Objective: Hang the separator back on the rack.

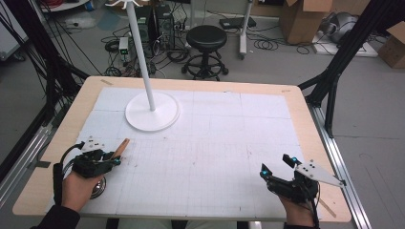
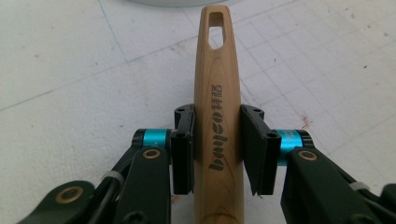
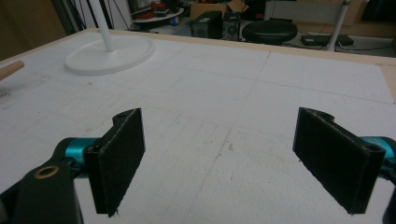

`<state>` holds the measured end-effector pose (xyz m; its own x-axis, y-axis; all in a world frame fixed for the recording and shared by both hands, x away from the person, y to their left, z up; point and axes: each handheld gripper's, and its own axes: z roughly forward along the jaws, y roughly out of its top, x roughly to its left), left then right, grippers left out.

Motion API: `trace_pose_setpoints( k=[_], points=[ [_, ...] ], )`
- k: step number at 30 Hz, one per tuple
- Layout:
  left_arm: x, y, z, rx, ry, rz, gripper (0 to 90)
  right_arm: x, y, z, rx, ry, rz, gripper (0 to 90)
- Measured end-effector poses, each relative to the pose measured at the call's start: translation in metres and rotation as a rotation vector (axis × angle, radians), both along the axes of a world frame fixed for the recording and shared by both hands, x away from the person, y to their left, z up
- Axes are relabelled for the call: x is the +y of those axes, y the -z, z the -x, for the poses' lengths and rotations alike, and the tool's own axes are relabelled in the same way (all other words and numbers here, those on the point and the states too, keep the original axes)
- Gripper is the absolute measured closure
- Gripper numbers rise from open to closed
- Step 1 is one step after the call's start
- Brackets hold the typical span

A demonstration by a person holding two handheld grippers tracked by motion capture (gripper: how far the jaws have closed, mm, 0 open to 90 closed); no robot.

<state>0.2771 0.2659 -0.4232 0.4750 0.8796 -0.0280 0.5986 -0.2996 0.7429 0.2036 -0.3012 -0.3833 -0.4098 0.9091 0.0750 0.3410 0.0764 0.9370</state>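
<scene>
Our left gripper is clamped on the wooden handle of a utensil lying at the table's near left, just short of the white stand base. Our right gripper rests with jaws wide apart.

Wooden handle cut off below; head unseen.

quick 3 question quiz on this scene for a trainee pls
1. True or false: the left gripper is shut on the wooden handle.
2. How do the right gripper's jaws stand: A) wide apart with nothing between them, B) shut on a cup?
3. What stands on the white mat beyond the wooden handle?

Key:
1. True; both pads press its sides.
2. A.
3. A white stand with a round base and upright pole.
</scene>
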Motion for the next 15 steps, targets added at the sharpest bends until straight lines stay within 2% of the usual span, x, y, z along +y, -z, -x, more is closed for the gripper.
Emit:
trace_pose_setpoints(
  k=[5, 10, 15],
  points=[
    [0.000, -0.007, 0.004, -0.038, 0.016, 0.033, 66.8, 0.000, 0.000, 0.000, -0.002, -0.010, -0.005, 15.9],
    [-0.001, -0.016, 0.009, -0.099, 0.078, 0.132, 66.8, 0.001, 0.000, -0.001, -0.007, -0.042, -0.027, 15.9],
    [-0.003, -0.027, 0.016, -0.167, 0.138, 0.242, 67.1, 0.005, -0.002, -0.001, -0.019, -0.107, -0.061, 16.0]
  ],
)
